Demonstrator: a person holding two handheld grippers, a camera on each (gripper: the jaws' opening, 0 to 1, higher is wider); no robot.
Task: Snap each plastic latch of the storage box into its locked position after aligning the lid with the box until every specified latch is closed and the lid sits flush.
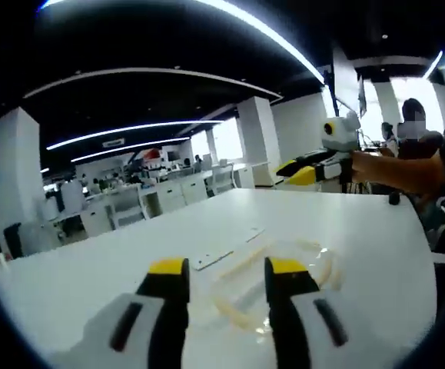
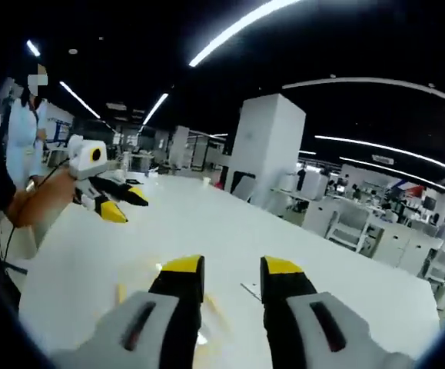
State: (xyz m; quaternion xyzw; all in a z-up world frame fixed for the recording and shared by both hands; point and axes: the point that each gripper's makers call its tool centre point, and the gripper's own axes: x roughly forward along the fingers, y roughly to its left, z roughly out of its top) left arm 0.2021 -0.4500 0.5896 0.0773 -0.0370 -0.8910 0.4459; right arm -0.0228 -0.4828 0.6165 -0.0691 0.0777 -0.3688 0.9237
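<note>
Nearest to us in the left gripper view, our left gripper (image 1: pixel 226 278) rises from the bottom with its yellow-tipped jaws parted by a moderate gap and nothing held between them. Just beyond the tips, on the white table (image 1: pixel 376 238), lies the clear storage box (image 1: pixel 272 280), a faint transparent shape with yellowish latches along its rim; we cannot tell whether the lid sits on it or whether any latch is closed. A flat white strip (image 1: pixel 226 250) lies on the table just beside the box, on its far side. Toward the table's far right edge our right gripper (image 1: pixel 308 171) hangs in the air above the surface, held by a person's hand (image 1: pixel 360 163); we cannot tell from there how far its jaws are parted. In the right gripper view, the right gripper shows its own jaws apart and empty over the table, with pale yellow parts of the box faint beneath them. The left gripper hovers above the table's left edge there, held by a forearm. Office desks (image 2: pixel 360 223) and white pillars (image 2: pixel 268 146) stand behind.
</note>
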